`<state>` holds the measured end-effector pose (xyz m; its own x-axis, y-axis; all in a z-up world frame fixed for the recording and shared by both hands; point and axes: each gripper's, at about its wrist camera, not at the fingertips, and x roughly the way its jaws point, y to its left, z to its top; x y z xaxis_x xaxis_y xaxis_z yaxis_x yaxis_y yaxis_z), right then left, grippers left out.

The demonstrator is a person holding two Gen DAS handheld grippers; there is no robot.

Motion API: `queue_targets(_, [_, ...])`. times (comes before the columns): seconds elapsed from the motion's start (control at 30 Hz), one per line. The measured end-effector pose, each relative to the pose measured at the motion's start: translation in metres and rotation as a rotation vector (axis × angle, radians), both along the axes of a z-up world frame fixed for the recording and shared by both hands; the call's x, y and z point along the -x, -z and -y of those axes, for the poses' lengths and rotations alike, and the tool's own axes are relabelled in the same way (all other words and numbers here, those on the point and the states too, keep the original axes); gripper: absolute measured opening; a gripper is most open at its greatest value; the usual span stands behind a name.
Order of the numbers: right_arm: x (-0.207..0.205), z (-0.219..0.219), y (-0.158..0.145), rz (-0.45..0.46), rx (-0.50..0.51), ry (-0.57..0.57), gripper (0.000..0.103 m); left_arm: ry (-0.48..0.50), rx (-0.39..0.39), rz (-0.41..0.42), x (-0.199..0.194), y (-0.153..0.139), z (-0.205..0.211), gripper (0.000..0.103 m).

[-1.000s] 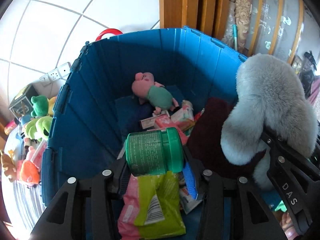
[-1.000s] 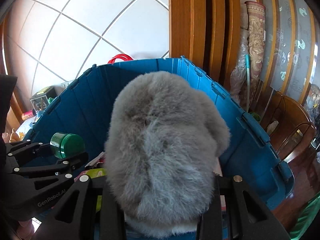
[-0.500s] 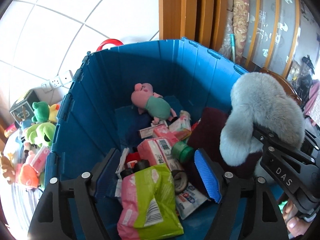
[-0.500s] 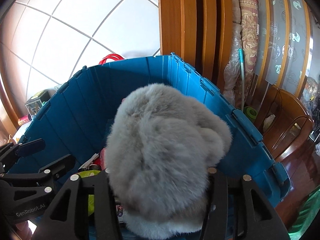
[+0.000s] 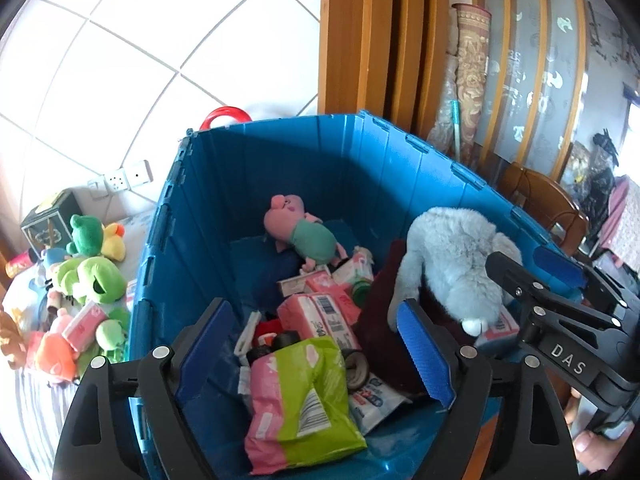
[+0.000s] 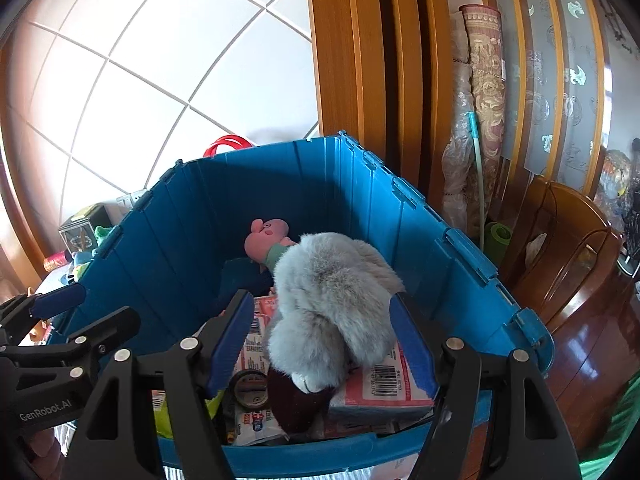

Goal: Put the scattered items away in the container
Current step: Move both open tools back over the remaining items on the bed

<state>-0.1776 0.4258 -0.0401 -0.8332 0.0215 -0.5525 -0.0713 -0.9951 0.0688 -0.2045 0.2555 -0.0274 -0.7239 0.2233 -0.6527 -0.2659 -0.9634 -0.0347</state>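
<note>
The blue bin (image 5: pixel 192 240) holds a pink pig plush (image 5: pixel 300 232), tissue packs (image 5: pixel 320 316), a pink-and-green packet (image 5: pixel 304 404) and a green jar (image 5: pixel 360 289), half hidden among the packs. My left gripper (image 5: pixel 316 346) hangs over the bin's near side, its jaws opening with nothing between them. A grey plush (image 6: pixel 332 304) lies in the bin on a dark red item (image 6: pixel 296 404). My right gripper (image 6: pixel 324 344) stands around the plush, its jaws opening and its pads (image 6: pixel 236 336) clear of the fur.
Green frog plushes (image 5: pixel 94 280), an orange toy (image 5: pixel 56 360) and other small toys lie on a striped cloth left of the bin. A dark box (image 5: pixel 50 224) stands behind them. Wooden panels (image 6: pixel 360 80) and a wooden chair (image 6: pixel 576 264) stand at the back and right.
The left gripper opened and the green jar dropped among the packs. The right gripper opened and the grey plush sank from its jaws onto the items in the bin. Both grippers drew back a little.
</note>
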Motion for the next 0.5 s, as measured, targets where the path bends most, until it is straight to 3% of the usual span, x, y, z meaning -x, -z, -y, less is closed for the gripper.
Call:
queue_targets(0.2, [-0.011, 0.035, -0.017, -0.059, 0.013, -0.06, 0.071, -0.059, -0.021, -0.038, -0.01, -0.012, 0.04, 0.086])
queue_targets(0.5, [-0.015, 0.123, -0.037, -0.134, 0.006, -0.13, 0.082, -0.162, -0.035, -0.105, -0.02, -0.023, 0.134, 0.087])
